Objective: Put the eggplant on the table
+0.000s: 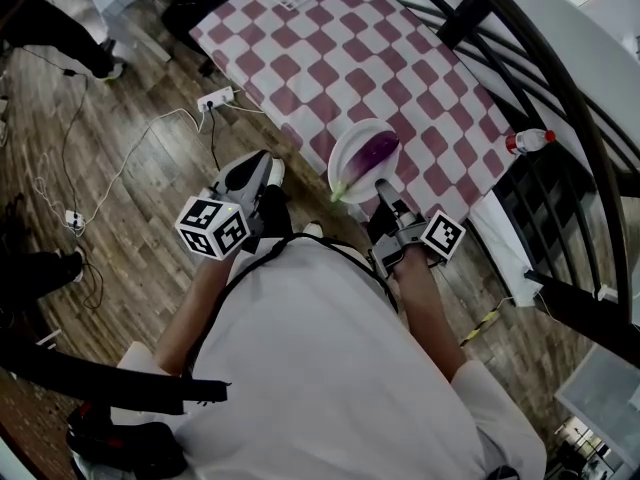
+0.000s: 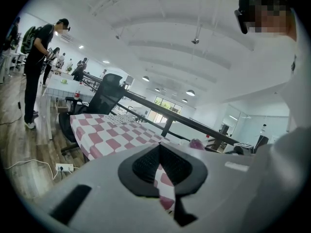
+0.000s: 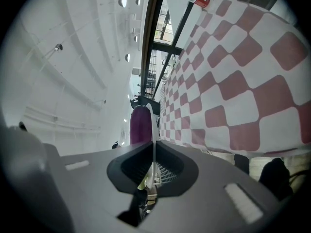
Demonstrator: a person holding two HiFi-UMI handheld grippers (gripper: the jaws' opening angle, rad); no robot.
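Right gripper (image 1: 382,190) clamped on one white plate (image 1: 347,160).
One purple eggplant (image 1: 376,151) lies on it, just beyond the jaws; the left gripper (image 1: 257,165) is closed on nothing.

**Three views, one checkered surface**

The head view looks steeply down over the person's torso (image 1: 330,368), with the checkered surface (image 1: 400,58) at 12 to 2 o'clock. The left gripper view looks low and level across that surface from beyond its edge. The right gripper view, rolled sideways, sits close against the plate (image 3: 154,130), which the head view also shows.

Eggplant (image 3: 141,125) lower half hidden behind right gripper (image 3: 154,149); table (image 1: 330,58) partly behind railing (image 1: 468,20).
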